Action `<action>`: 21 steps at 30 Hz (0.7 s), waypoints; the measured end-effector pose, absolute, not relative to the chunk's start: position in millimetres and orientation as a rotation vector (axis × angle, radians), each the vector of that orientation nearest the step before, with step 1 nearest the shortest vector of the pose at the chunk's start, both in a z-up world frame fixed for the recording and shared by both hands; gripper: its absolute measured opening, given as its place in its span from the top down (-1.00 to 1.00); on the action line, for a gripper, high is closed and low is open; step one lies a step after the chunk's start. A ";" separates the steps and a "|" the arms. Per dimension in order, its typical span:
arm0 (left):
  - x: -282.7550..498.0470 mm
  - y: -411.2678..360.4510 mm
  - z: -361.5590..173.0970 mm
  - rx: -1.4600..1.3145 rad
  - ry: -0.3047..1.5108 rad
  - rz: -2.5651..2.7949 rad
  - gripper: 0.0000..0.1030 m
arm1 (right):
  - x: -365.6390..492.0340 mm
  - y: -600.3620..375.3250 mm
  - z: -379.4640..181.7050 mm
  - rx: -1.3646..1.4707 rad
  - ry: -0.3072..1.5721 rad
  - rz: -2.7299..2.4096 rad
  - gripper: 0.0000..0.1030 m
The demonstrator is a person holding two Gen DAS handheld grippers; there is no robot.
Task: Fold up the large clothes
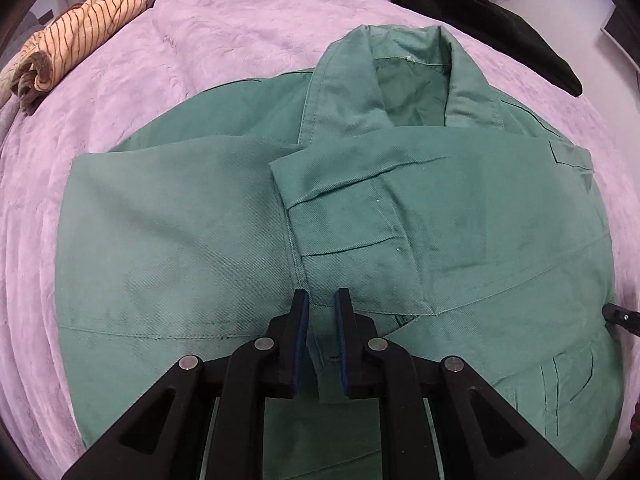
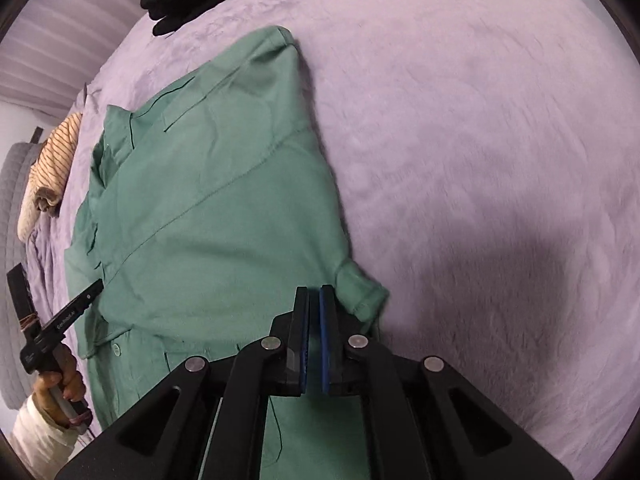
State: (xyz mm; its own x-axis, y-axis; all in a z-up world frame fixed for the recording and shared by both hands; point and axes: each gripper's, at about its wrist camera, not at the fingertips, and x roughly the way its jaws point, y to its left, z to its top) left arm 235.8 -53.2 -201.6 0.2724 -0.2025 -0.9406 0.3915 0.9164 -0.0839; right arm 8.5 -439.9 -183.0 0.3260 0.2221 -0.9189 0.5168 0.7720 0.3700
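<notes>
Meanwhile, left gripper (image 1: 323, 300) pinches the green jacket (image 1: 200, 240) hem, right gripper (image 2: 314, 296) closed beside bare blanket (image 2: 480, 120).

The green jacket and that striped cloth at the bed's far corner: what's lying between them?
Nothing: in the left wrist view, only bare lilac bedspread separates the green jacket from the striped cloth.

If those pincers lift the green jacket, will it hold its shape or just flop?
Probably flop: the jacket lies in soft folds and creases on the blanket. Its thick twill and standing collar suggest some body and weight, so it likely drapes heavily and won't slide easily on plush.
</notes>
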 end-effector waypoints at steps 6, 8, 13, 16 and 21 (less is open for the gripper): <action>236.7 -52.8 -203.4 0.170 1.238 -0.394 0.70 | -39.4 -455.0 -170.2 1.021 1.095 -0.203 -0.28; 234.4 -53.0 -203.0 0.176 1.237 -0.388 0.70 | -47.7 -467.8 -173.2 1.131 1.032 -0.230 -0.28; 232.6 -55.8 -204.5 0.194 1.229 -0.394 0.70 | -53.0 -486.4 -204.7 1.304 1.015 -0.345 0.87; 232.9 -57.4 -201.2 0.202 1.246 -0.374 0.70 | -56.2 -481.5 -204.9 1.289 1.014 -0.341 0.92; 221.2 -45.0 -186.7 0.205 1.273 -0.352 0.70 | -52.1 -460.5 -173.2 1.085 1.124 -0.320 0.81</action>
State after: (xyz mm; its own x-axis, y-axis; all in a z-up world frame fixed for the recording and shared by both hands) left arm 221.2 -45.0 -186.7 0.2498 -0.1439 -0.9575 0.3685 0.9286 -0.0434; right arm -52.1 -460.5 -173.2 0.4503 0.2907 -0.8443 0.6917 0.4844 0.5356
